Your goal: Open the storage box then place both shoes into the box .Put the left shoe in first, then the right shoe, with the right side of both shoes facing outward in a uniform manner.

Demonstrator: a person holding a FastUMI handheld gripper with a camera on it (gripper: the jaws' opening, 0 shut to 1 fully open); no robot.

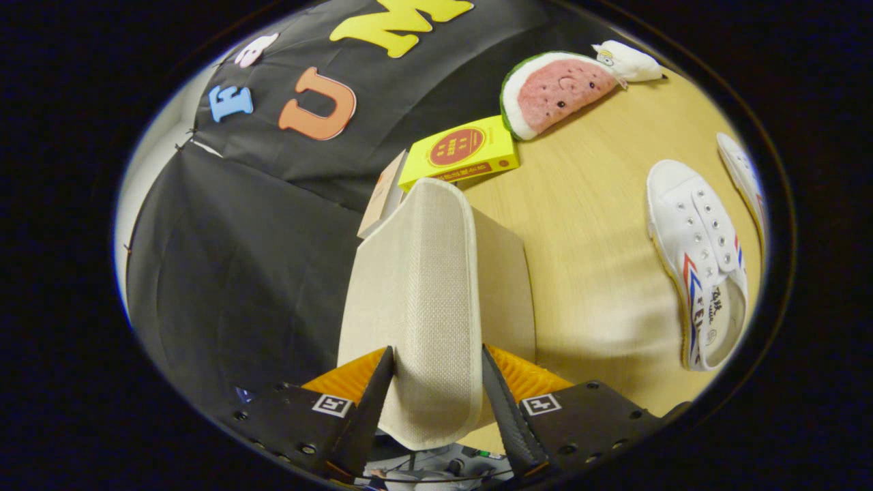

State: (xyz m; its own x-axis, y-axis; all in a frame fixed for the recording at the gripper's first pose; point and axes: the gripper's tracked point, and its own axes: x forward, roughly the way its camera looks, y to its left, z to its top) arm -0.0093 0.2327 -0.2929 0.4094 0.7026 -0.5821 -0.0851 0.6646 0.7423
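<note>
Beige woven lid [436,300] at centre; white shoe [699,262] with red-and-blue stripes at right; yellow box [460,153] with red circle above; pink, white and green watermelon plush [556,92] at upper right; pale wood table [593,286].

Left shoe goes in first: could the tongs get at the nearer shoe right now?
Probably not yet: the tongs are shut on the box lid. Otherwise the shoe lies on bare table, nothing on it.

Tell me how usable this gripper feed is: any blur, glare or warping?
Gripper view: sharp on the storage box lid between the fingers, which press its sides; fisheye warping bends the table and stretches the white shoe; soft even light, mild sheen on the wood, no harsh glare.
</note>
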